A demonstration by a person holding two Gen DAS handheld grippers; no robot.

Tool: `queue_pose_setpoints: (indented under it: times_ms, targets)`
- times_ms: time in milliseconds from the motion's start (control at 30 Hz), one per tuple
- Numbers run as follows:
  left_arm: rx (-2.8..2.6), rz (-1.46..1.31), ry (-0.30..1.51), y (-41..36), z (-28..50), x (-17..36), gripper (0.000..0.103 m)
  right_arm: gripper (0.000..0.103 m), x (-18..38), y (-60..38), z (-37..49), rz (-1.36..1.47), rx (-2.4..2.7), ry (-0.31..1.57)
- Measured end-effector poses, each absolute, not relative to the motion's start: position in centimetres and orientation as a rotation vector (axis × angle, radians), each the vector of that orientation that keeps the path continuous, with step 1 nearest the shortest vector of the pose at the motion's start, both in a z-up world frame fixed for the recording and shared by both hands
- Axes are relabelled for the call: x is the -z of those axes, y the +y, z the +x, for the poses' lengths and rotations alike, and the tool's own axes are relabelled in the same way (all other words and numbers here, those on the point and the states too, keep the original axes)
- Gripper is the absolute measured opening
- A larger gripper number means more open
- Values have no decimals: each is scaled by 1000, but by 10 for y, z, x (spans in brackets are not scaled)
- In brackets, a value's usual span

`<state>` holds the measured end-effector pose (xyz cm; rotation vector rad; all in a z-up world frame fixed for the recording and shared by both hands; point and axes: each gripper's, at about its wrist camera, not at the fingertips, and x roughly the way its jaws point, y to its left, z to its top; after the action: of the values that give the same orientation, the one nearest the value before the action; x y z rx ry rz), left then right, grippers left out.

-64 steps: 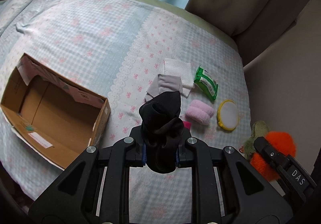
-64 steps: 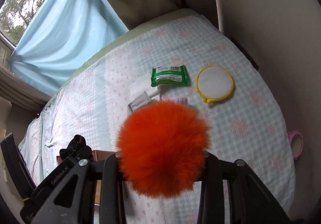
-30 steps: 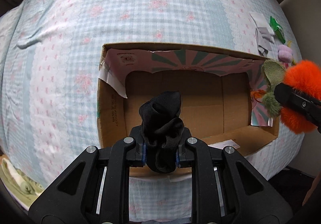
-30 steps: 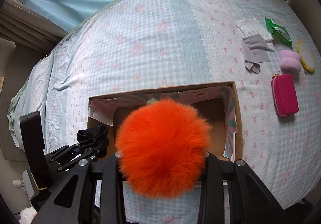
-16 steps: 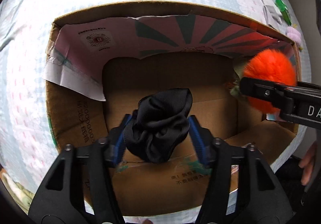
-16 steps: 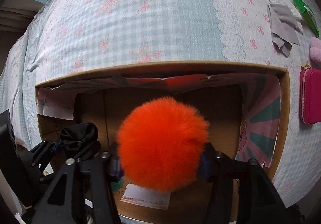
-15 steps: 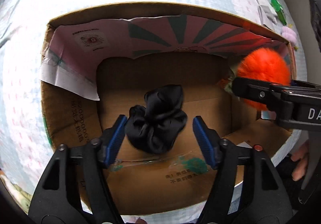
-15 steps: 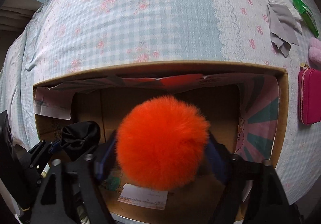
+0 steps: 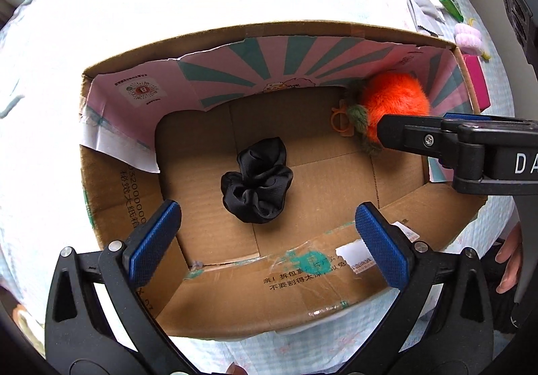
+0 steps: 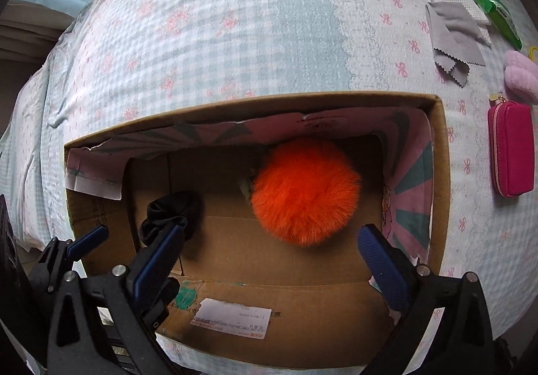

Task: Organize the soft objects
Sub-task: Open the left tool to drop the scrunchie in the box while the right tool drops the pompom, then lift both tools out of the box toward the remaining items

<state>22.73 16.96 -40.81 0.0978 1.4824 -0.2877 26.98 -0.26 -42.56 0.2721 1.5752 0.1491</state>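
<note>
An open cardboard box [image 9: 296,291] [image 10: 437,173] sits on the checked bedsheet. A black scrunchie [image 9: 257,180] [image 10: 175,213] lies loose on the box floor. An orange fluffy pompom with green leaves [image 9: 393,102] [image 10: 306,190] lies in the box's far right corner. My left gripper [image 9: 267,234] is open and empty above the box, just in front of the scrunchie. My right gripper [image 10: 269,254] is open and empty above the box, just in front of the pompom; it also shows in the left wrist view [image 9: 437,139].
On the sheet right of the box lie a pink zip pouch [image 10: 511,146], a pale pink fluffy item [image 10: 519,74], a grey cloth [image 10: 454,29] on a white cloth, and a green packet [image 10: 496,12]. A hand [image 9: 509,260] shows at the right edge.
Both grippers lowered into the box and opened. The scrunchie dropped from the left gripper to the box floor. The pompom dropped from the right gripper into the far right corner.
</note>
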Motion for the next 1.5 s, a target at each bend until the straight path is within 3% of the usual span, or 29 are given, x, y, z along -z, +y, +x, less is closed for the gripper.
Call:
queue_pose_setpoints:
  times_ms: [400,1033,1500]
  targets:
    - [266,61,1389,175,188,330,103,103,352,-7,234,272,-145,1457]
    - [247,54,1100,168,135,160,103,103,176,-56,121,255,-46,1120]
    - [194,-35,991,51,123,118,103,103,136,-208,73,241,113,940]
